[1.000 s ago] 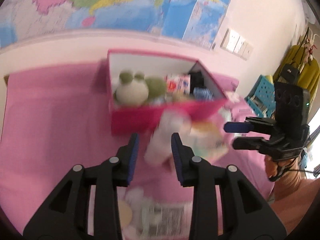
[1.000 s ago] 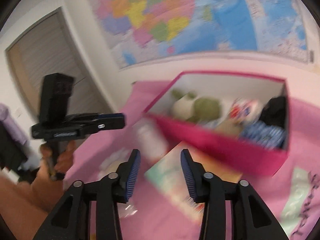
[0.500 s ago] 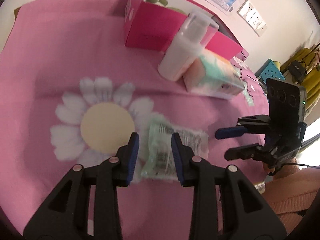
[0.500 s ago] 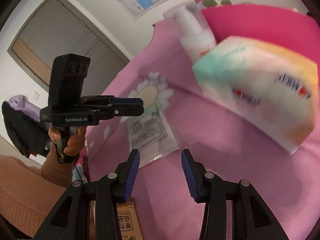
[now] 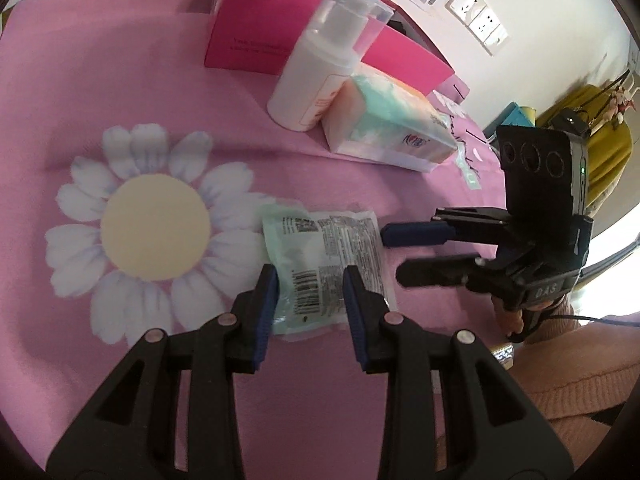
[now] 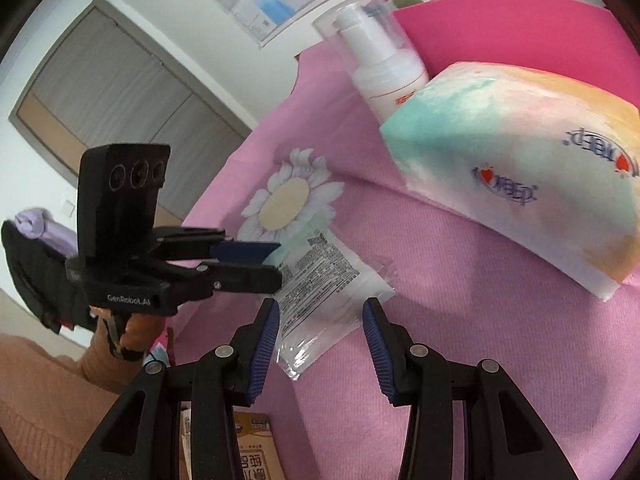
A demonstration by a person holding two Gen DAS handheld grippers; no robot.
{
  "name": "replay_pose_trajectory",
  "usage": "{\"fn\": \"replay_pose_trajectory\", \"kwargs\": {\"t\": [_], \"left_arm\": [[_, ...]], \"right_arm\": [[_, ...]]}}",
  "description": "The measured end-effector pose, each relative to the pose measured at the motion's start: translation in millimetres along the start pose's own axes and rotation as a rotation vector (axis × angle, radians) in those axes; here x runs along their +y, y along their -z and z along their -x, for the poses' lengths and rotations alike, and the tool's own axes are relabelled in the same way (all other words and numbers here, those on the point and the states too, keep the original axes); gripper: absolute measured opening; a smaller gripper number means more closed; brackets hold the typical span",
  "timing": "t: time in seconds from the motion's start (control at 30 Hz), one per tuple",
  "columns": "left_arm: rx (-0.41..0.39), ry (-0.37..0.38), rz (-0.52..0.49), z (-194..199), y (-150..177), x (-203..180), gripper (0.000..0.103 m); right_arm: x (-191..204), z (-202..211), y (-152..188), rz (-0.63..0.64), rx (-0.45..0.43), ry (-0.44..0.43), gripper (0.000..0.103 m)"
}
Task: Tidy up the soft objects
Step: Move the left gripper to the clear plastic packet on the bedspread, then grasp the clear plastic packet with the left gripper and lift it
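Crinkly clear plastic, the flat pale-green sealed packet with printed label (image 5: pixel 320 264) lies limp on the pink daisy-print table cloth (image 5: pixel 120 100) between the left claw (image 5: pixel 308 288)'s parted, empty blue pads and just ahead of the likewise open right claw (image 6: pixel 319 322), seemingly light, floppy and slick, best pinched at an edge seam.

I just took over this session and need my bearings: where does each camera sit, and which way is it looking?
Left wrist: on the left gripper, angled down at the flat packet on the pink cloth; shows the right gripper and a peach sleeve.
Right wrist: on the right gripper, over the packet's clear end; shows the left gripper.
Shared: packet, pump bottle, tissue pack, pink box.
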State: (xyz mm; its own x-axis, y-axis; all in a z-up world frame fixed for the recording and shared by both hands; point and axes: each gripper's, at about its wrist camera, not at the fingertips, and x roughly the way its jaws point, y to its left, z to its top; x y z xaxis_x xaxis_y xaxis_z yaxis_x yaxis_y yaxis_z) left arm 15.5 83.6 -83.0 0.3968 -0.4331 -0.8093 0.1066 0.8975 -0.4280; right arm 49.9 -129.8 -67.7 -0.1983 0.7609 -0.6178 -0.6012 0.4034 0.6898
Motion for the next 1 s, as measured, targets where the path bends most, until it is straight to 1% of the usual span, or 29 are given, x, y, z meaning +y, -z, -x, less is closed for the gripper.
{"fn": "replay_pose_trajectory", "kwargs": {"t": [0.13, 0.23, 0.37, 0.47, 0.57, 0.63, 0.7, 0.77, 0.83, 0.87, 0.93, 0.97, 1.0], "left_arm": [[-0.006, 0.016, 0.003, 0, 1, 5, 0.035], [-0.006, 0.035, -0.004, -1, 1, 2, 0.035], [-0.002, 0.044, -0.022, -7, -2, -7, 0.034], [-0.002, 0.034, -0.035, -8, -2, -10, 0.034], [-0.006, 0.048, -0.026, -7, -3, -6, 0.032], [-0.042, 0.065, -0.043, -2, -2, -7, 0.03], [-0.061, 0.047, -0.08, 0, 2, -11, 0.03], [-0.07, 0.037, -0.102, 1, 5, -11, 0.03], [-0.112, 0.076, -0.116, 6, 9, -8, 0.027], [-0.127, 0.082, -0.121, 9, 12, -7, 0.026], [-0.163, 0.054, -0.169, 15, 18, -9, 0.026], [-0.172, 0.055, -0.183, 18, 21, -9, 0.026], [-0.174, 0.073, -0.186, 20, 23, -9, 0.025]], "right_arm": [[-7, 8, 2, -0.036, -0.038, 0.042, 0.044], [-10, 13, 6, -0.042, -0.042, 0.039, 0.044], [-8, 9, 4, -0.049, -0.038, -0.004, 0.044], [-8, 7, 2, -0.055, -0.053, -0.012, 0.046], [-11, 6, 0, -0.076, -0.057, -0.025, 0.045], [-12, 7, 1, -0.073, -0.061, -0.011, 0.044], [-12, 10, 2, -0.07, -0.073, 0.007, 0.044], [-14, 11, 1, -0.077, -0.081, 0.007, 0.044], [-18, 11, 1, -0.09, -0.087, -0.005, 0.045], [-18, 11, 1, -0.091, -0.086, -0.014, 0.047], [-16, 10, 0, -0.078, -0.084, -0.019, 0.05], [-15, 9, 0, -0.069, -0.084, -0.022, 0.054], [-15, 9, -1, -0.064, -0.084, -0.027, 0.057]]}}
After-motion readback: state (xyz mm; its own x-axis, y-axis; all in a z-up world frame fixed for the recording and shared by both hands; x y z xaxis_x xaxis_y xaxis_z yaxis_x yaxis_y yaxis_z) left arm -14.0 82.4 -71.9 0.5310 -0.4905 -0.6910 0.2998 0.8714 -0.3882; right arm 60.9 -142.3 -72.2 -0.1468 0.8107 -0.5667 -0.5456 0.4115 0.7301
